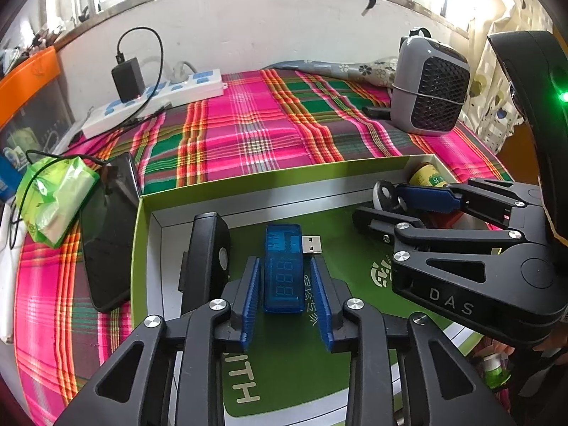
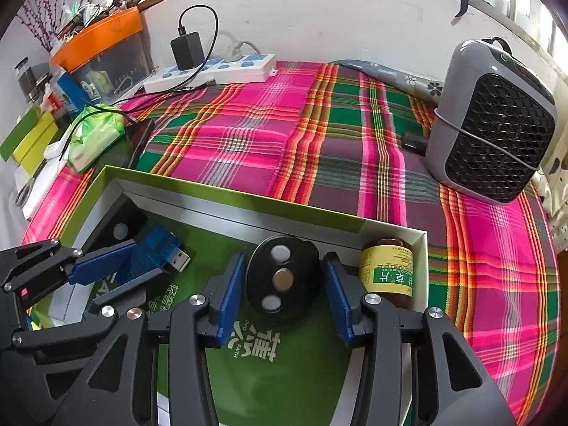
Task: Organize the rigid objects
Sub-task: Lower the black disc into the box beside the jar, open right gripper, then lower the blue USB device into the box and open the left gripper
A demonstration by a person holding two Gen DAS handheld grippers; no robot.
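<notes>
A shallow green-rimmed box [image 1: 248, 181] [image 2: 230, 195] lies on the plaid cloth. On its green floor lies a blue see-through USB tester [image 1: 284, 269] [image 2: 156, 252]. My left gripper [image 1: 284, 262] [image 2: 142, 269] is open and straddles it, with a thin gap at each pad. My right gripper [image 2: 284, 256] [image 1: 383, 200] is open around a black oval device [image 2: 282, 280] [image 1: 385, 191] with round buttons, its pads standing off both sides. A brown bottle with a yellow label [image 2: 387, 273] [image 1: 426, 175] lies in the box's right corner. Another black device [image 1: 207, 259] [image 2: 122, 227] rests against the left wall.
A dark phone [image 1: 106, 230] and a green tissue packet [image 1: 53, 198] lie left of the box. A white power strip [image 1: 156, 99] with a black charger runs along the back wall. A grey fan heater [image 2: 493, 124] stands at the back right. An orange-lidded bin [image 2: 99, 35] sits far left.
</notes>
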